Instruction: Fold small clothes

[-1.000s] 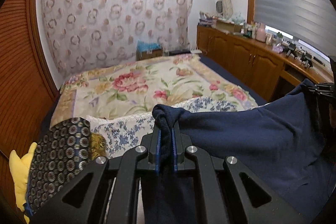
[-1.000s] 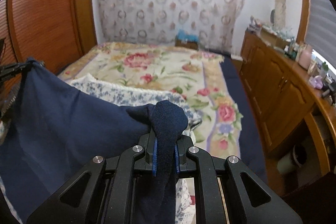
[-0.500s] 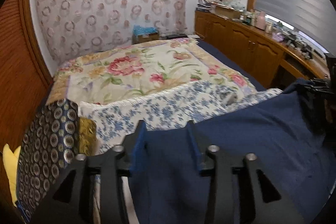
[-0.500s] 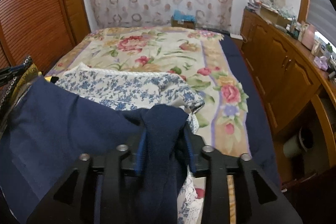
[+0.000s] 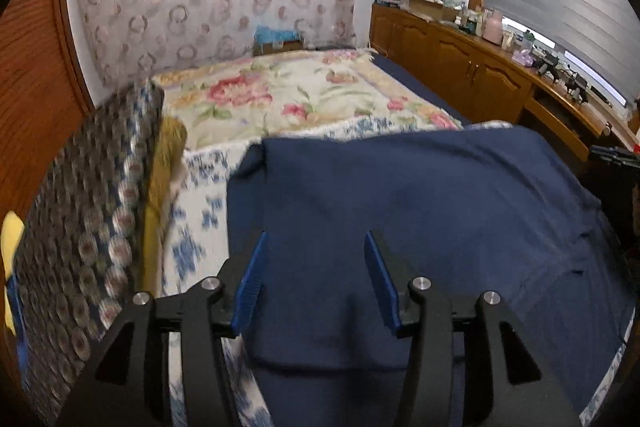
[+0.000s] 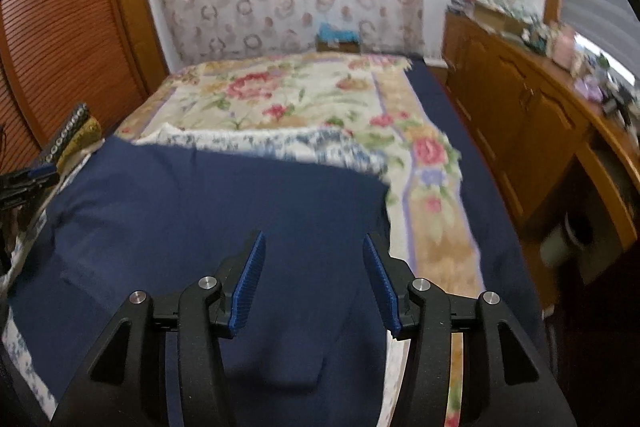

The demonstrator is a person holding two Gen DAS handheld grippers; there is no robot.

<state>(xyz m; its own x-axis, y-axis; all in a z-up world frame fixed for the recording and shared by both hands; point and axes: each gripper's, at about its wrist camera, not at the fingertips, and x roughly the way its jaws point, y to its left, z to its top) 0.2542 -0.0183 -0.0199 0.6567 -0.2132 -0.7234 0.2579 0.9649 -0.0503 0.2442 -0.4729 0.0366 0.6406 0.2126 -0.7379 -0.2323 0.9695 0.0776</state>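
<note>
A navy blue garment [image 5: 420, 211] lies spread flat on the near end of the bed, over a blue-and-white floral cloth [image 5: 200, 219]. It also shows in the right wrist view [image 6: 208, 211]. My left gripper [image 5: 316, 279] is open just above the garment's near left part, holding nothing. My right gripper [image 6: 316, 279] is open above the garment's near right part, also empty. The right gripper's black body shows at the right edge of the left wrist view [image 5: 614, 157].
A floral bedspread [image 5: 288, 95] covers the bed beyond. A dark patterned cloth [image 5: 88, 211] and a yellow item [image 5: 10, 243] lie at the left edge. Wooden cabinets [image 6: 520, 115] with cluttered tops run along the right. A slatted wooden door [image 6: 68, 27] stands at left.
Both grippers let go of the navy garment and opened. The garment, held up a second ago, now lies flat on the bed, and both grippers have drawn back slightly.
</note>
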